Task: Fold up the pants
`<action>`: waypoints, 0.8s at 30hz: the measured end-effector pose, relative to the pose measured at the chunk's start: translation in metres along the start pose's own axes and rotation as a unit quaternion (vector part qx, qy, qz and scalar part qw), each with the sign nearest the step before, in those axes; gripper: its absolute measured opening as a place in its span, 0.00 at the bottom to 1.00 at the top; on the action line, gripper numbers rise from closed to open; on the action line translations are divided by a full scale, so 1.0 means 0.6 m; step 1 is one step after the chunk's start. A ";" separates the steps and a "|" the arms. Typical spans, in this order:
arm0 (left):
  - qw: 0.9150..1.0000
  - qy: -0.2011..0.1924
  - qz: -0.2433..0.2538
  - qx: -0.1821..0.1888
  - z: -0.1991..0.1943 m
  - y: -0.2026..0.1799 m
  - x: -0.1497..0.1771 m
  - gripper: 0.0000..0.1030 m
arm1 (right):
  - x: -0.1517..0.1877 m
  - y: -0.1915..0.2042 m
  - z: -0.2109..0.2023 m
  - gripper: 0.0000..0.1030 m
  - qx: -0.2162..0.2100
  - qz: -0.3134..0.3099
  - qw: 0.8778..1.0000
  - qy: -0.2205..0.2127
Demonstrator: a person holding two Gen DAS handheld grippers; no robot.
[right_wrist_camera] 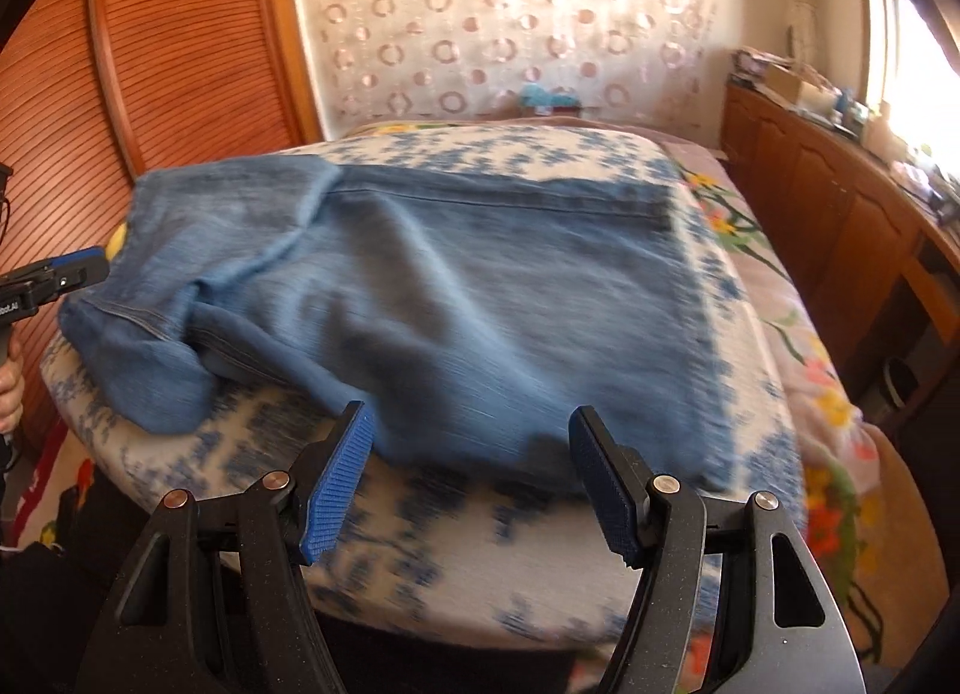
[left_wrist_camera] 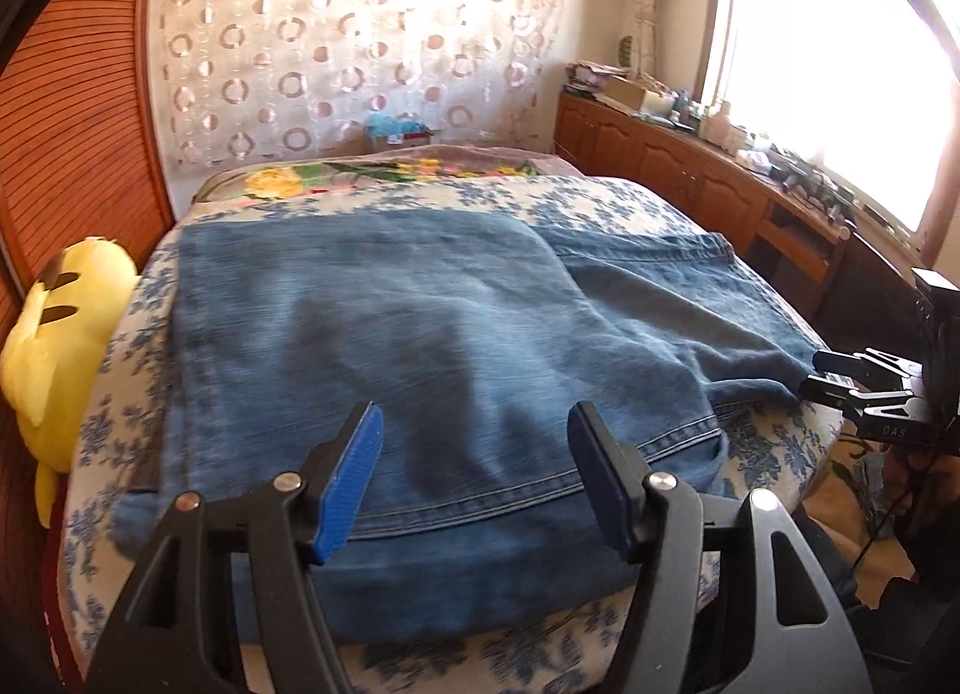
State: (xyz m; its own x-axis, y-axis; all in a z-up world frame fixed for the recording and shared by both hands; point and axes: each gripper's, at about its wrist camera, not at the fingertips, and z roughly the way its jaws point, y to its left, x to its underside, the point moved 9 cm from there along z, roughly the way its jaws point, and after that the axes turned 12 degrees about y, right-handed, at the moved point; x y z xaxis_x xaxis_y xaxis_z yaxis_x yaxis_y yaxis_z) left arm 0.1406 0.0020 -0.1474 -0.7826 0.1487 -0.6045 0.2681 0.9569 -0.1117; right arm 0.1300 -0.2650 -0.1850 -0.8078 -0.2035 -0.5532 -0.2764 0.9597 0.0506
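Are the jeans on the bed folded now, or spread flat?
Folded: the jeans lie doubled, one denim layer overlapping another, hem and seam edges stacked near the front.

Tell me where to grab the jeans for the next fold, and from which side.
Probably grip the jeans at the stitched near edge, coming in low from the near side of the bed. That edge is a thick fold lying slightly off the bedding, directly ahead of the open left gripper.

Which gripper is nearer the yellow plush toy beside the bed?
Left. The left gripper hovers over the jeans on the side where the yellow plush toy lies; the right gripper is at the opposite side.
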 end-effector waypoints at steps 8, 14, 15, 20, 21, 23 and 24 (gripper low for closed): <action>0.999 0.027 0.017 0.004 0.041 -0.038 0.001 0.62 | 0.034 -0.068 -0.021 0.67 0.021 0.034 0.999 0.003; 0.999 0.038 0.016 0.004 0.058 -0.039 0.008 0.62 | 0.049 -0.106 -0.032 0.67 0.035 0.057 0.998 0.007; 0.999 0.039 0.017 0.003 0.060 -0.040 0.009 0.62 | 0.050 -0.112 -0.033 0.67 0.034 0.065 0.997 0.005; 0.999 0.041 0.022 -0.005 0.067 -0.044 0.013 0.62 | 0.045 -0.128 -0.038 0.67 0.024 0.087 0.996 -0.005; 0.999 0.041 0.021 -0.006 0.068 -0.043 0.013 0.62 | 0.043 -0.129 -0.037 0.65 0.023 0.089 0.996 -0.006; 0.999 0.039 0.021 -0.009 0.069 -0.045 0.013 0.62 | 0.038 -0.127 -0.032 0.64 0.021 0.088 0.996 -0.005; 0.999 0.038 0.021 -0.010 0.069 -0.045 0.013 0.62 | 0.035 -0.126 -0.027 0.63 0.022 0.085 0.996 -0.003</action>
State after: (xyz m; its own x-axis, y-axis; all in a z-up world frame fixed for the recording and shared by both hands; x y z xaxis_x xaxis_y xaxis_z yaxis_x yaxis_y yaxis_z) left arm 0.1504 -0.0330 -0.1821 -0.8117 0.2064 -0.5463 0.2902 0.9543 -0.0707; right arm 0.1254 -0.3451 -0.1869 -0.8378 -0.0360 -0.5447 -0.1126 0.9878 0.1078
